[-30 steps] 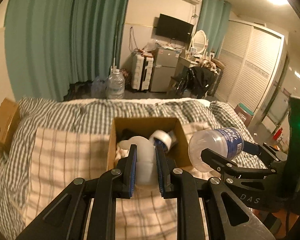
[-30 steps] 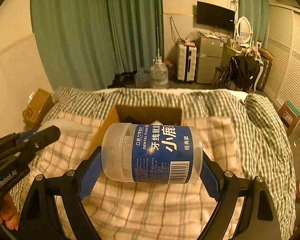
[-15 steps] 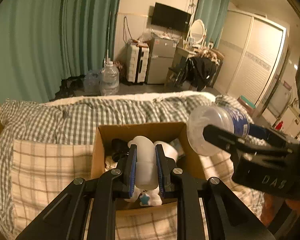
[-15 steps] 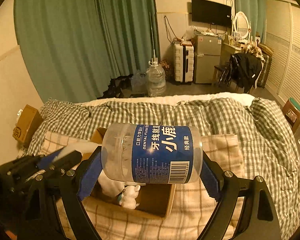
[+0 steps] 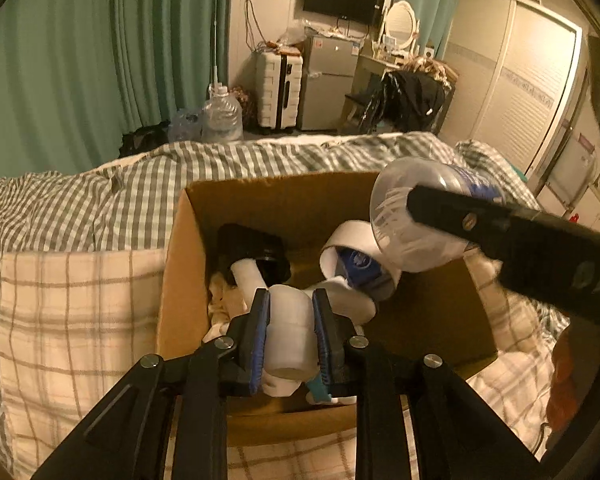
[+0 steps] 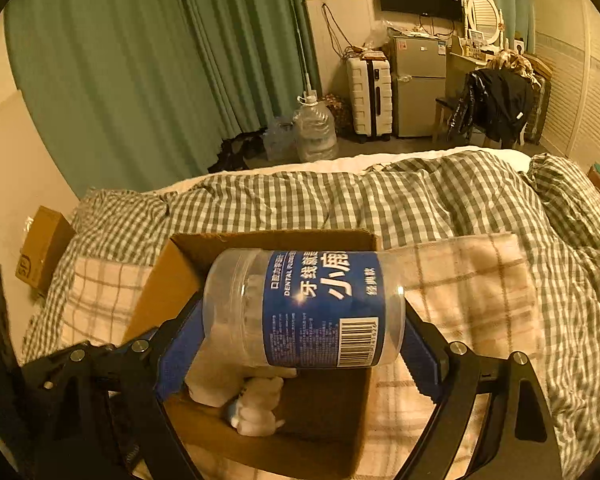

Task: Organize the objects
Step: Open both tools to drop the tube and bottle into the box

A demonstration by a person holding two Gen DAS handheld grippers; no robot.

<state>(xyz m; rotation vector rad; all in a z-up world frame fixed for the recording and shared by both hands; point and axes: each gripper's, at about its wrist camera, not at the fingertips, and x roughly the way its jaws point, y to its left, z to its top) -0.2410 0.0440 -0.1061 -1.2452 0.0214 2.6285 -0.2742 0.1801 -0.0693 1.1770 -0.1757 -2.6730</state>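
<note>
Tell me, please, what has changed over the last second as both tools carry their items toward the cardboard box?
Both tools have advanced from over the bedding to over the cardboard box. The left tool has lowered its white bottle into the box. The right tool has brought the dental floss jar above the opening, tilting it slightly. Nothing was released; both grips are unchanged, and the box has stayed put.

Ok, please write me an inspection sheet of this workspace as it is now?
Surface: bed with green checked duvet and beige plaid blanket.
Job's things: open brown cardboard box; white plastic bottle; clear floss jar with blue label; white tape roll in box.
Clutter: small cardboard box at bed edge.
Grippers: left tool shut on bottle inside box; right tool holds jar over box.
Cables: wires on the far wall.
Surroundings: green curtains, white suitcase.
</note>
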